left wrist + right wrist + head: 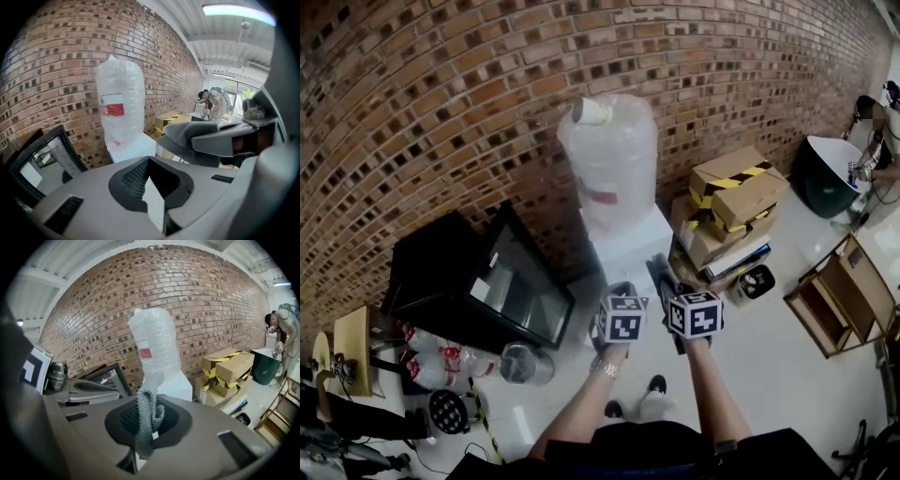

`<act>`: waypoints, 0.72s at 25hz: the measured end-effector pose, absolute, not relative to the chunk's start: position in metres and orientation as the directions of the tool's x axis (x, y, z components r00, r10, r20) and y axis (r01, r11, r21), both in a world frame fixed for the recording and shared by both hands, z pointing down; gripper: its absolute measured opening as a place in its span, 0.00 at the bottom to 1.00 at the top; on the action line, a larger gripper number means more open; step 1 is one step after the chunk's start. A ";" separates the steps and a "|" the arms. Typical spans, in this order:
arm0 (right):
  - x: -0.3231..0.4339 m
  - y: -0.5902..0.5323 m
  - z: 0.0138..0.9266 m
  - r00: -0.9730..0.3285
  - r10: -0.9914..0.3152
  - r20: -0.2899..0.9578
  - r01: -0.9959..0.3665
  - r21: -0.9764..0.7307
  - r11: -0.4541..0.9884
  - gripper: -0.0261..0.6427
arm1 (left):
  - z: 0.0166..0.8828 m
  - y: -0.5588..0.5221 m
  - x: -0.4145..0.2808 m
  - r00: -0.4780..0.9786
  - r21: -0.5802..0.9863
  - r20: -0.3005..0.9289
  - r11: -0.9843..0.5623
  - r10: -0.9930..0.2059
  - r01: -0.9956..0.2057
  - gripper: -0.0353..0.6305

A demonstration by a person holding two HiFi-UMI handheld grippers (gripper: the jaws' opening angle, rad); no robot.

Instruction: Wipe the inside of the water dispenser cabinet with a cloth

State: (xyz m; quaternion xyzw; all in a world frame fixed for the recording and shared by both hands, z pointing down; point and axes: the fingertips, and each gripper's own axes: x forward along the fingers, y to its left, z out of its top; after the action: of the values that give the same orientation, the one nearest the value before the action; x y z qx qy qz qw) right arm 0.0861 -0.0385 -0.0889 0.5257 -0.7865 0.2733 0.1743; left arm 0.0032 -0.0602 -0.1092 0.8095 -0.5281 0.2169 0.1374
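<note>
Grey ribbed cloth (146,416) up front, standing in a bunched fold out of the right gripper (140,446), whose jaws are closed onto its lower end and pinch it fast. Alongside, the left gripper (154,197) carries nothing: its jaws stand a sliver apart, with a thin wedge of pale floor showing between them. The two are held side by side in front of the person, and straight beyond them stands the white box-shaped water dispenser (628,234), upright, long axis vertical. The big plastic-wrapped water bottle (614,155) sits on top and the red brick wall (441,112) is behind. So the target lies dead ahead of the cloth. The right gripper looks, by my reading, a shade nearer, and it has the cloth, so the reach should be its job. The catch: no view shows the cabinet's door or inside, since the grippers cover the dispenser's lower front in the head view and both gripper views catch only its upper part. The left gripper view alone shows the cloth side-on, bulging round the right jaws. The head view alone shows the black glass-fronted case (431,262) to the left and its whole position beside the dispenser, with the stacked tape-striped cardboard boxes (736,192) to the right.
</note>
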 end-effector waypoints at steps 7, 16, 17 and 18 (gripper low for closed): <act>0.052 0.026 -0.092 -0.327 -0.752 0.572 -0.944 -0.240 0.227 0.07 | -0.113 -0.015 -0.023 0.415 0.025 0.489 -0.463 -0.767 -0.886 0.06; 0.014 0.047 -0.112 -0.353 -0.751 0.557 -0.936 -0.200 0.291 0.07 | -0.122 0.001 -0.049 0.410 0.031 0.490 -0.454 -0.769 -0.890 0.06; 0.013 0.048 -0.112 -0.363 -0.748 0.555 -0.932 -0.199 0.304 0.07 | -0.125 0.001 -0.050 0.405 0.032 0.487 -0.448 -0.774 -0.894 0.06; 0.012 0.049 -0.113 -0.370 -0.747 0.553 -0.929 -0.199 0.313 0.07 | -0.126 0.002 -0.049 0.402 0.032 0.484 -0.443 -0.777 -0.896 0.06</act>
State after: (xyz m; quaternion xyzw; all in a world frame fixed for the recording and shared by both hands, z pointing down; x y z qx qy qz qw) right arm 0.0121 0.0485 -0.1132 0.5307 -0.7893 0.2488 0.1830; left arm -0.0489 0.0020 -0.1263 0.8244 -0.5074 0.2045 0.1451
